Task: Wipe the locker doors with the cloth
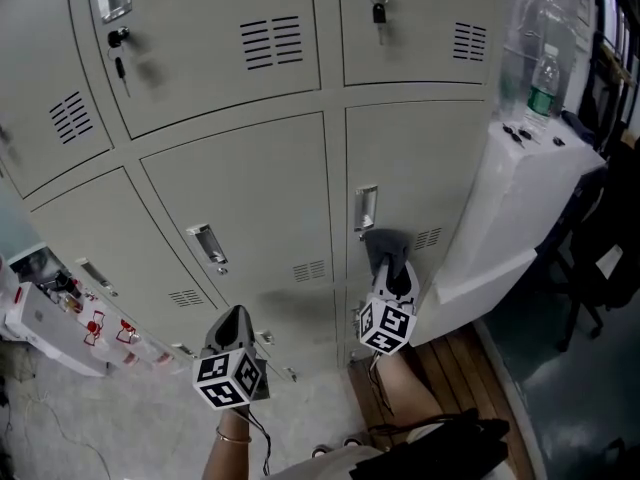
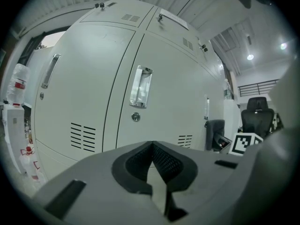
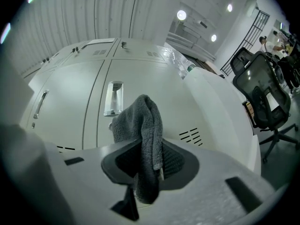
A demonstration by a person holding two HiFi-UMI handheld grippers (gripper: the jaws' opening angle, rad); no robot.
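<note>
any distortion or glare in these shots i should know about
Left gripper view: strong fisheye, the locker doors bulge, corners go black, glint on a door handle. Right gripper view: same bulge, ceiling lights blow out, the cloth is sharp. Head view: dim, soft shadow beside the hanging key.

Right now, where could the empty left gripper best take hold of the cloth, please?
Probably the bunched fold of the cloth standing above the right gripper, coming from the locker side; the rest is pinched between its jaws.
</note>
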